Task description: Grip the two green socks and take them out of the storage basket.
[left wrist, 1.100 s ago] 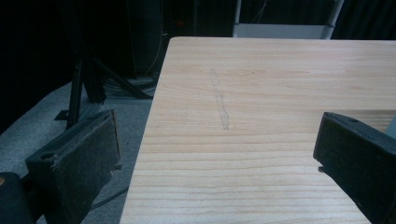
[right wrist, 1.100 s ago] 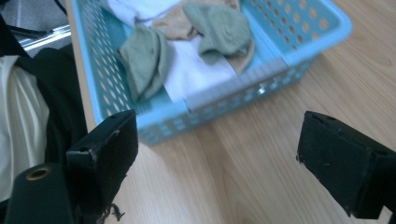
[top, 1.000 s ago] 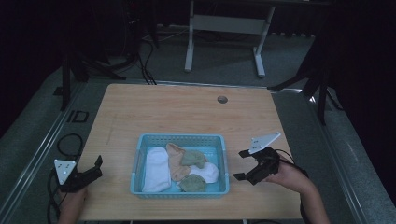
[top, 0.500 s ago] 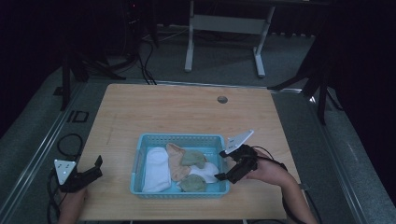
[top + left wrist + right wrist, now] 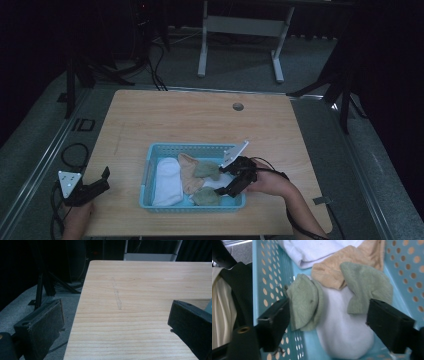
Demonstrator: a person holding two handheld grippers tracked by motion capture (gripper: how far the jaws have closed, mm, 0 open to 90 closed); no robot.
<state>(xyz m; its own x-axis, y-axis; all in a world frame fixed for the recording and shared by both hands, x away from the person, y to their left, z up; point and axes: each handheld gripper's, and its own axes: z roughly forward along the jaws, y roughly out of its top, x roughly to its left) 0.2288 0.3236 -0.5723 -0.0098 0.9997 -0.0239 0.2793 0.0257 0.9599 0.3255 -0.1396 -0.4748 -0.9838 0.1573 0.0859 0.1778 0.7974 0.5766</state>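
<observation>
High view: right tool (image 5: pixel 231 190) hangs over the blue basket (image 5: pixel 145 180) of socks on the desk (image 5: pixel 175 120), left tool (image 5: pixel 95 187) idle; left gripper view: jaws spread, empty; right gripper view: jaws spread astride the white sock (image 5: pixel 342 337), nothing gripped yet.

Light blue basket (image 5: pixel 146 176), its walls dotted with round holes showing tan in the right gripper view. Inside: a white cloth (image 5: pixel 167 179) at the left, a peach one (image 5: pixel 188 172) beside it, 2 sage-green pieces (image 5: pixel 305 304) (image 5: pixel 365 285) lying over another white cloth (image 5: pixel 344 335). The table (image 5: pixel 175 120) is pale wood with fine grain lines and a faint darker streak in the left gripper view. Both grippers' jaws are black; the left gripper (image 5: pixel 95 186) carries a grey plate, the right gripper (image 5: pixel 234 184) a white-looking one.
</observation>
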